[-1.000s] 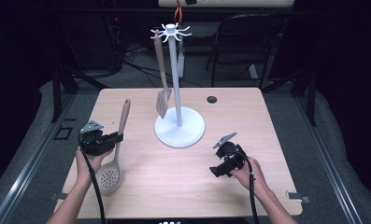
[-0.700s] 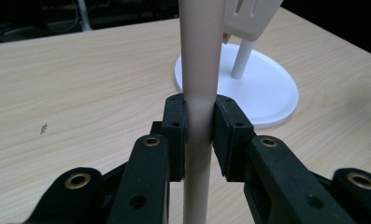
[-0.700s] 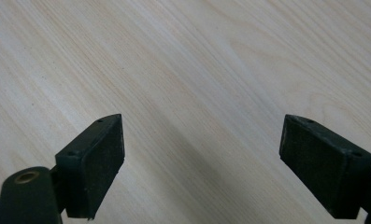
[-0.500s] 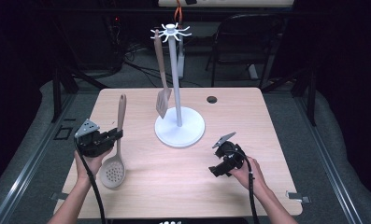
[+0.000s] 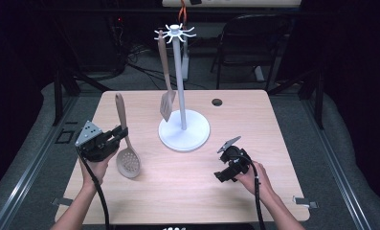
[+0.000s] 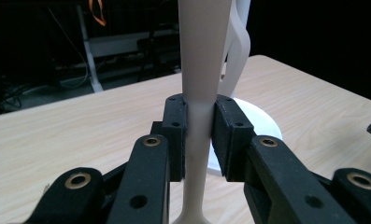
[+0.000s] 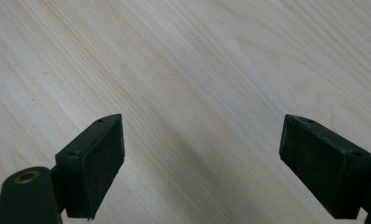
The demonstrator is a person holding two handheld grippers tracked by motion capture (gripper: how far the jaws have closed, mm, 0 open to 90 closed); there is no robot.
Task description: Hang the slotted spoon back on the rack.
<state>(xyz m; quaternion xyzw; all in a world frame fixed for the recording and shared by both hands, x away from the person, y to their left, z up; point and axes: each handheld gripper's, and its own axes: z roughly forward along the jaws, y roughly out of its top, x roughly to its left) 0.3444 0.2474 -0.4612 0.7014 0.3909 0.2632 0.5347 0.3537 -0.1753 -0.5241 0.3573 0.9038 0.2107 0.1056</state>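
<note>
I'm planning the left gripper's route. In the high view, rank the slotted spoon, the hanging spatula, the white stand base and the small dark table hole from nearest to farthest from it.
From the left gripper:
1. Slotted spoon: its handle is clamped in the jaws.
2. Hanging spatula: up and to the right, on the rack.
3. White stand base: at the table's middle, only slightly farther than the spatula.
4. Table hole: near the far edge.

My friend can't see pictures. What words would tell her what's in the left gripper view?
Two black padded jaws of the left gripper are clamped on the slim beige handle of a slotted spoon, which stands upright between them. Behind lie a light wooden table and the round white base of a utensil stand.
</note>
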